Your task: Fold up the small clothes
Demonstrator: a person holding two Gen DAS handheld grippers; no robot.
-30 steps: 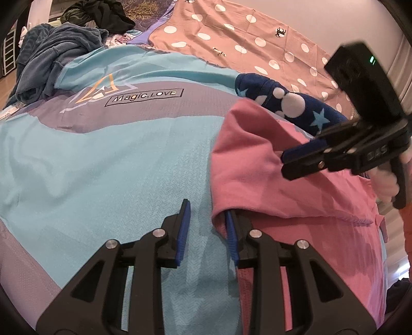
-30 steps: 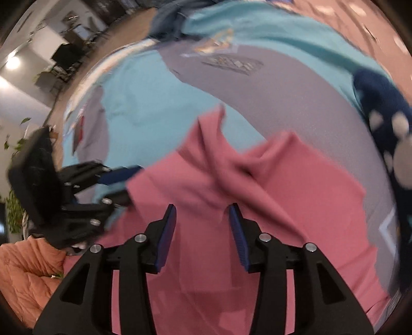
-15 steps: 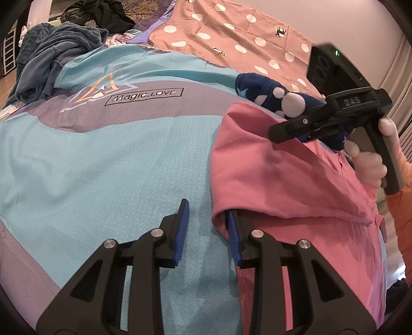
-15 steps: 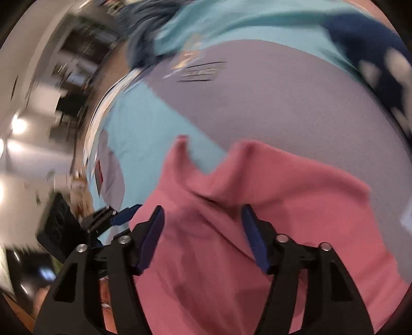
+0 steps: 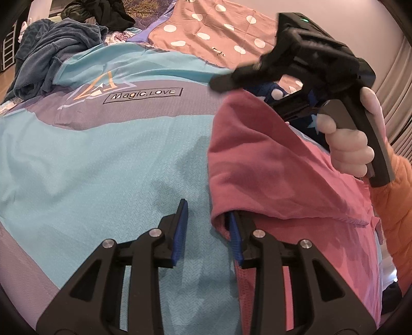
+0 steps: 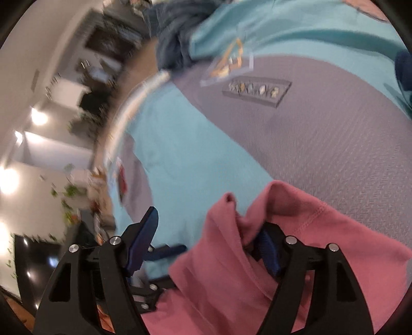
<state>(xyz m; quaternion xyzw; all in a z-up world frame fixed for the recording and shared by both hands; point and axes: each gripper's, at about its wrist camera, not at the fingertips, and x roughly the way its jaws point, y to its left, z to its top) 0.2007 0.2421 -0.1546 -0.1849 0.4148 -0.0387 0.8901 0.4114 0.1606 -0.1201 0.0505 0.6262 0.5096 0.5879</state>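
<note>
A pink garment lies on the teal and grey bed cover, its top layer folded over. My left gripper rests at the garment's near left corner. Its jaws stand apart with bare cover between them, and the folded edge drapes over its right finger. My right gripper, held by a hand with an orange sleeve, hovers at the garment's far edge. In its own view the right gripper is opening its jaws, and the pink garment bunches loosely against its right finger, unpinched.
A navy garment with white dots and stars lies just beyond the pink one. A blue-grey blanket heap and dark clothes sit at the far left. A pink polka-dot cloth covers the far side. The bed's edge curves at the left.
My right gripper has swung up and leftward to the pink garment's far edge, rolled, and spread its jaws much wider. The left gripper has stayed where it was.
</note>
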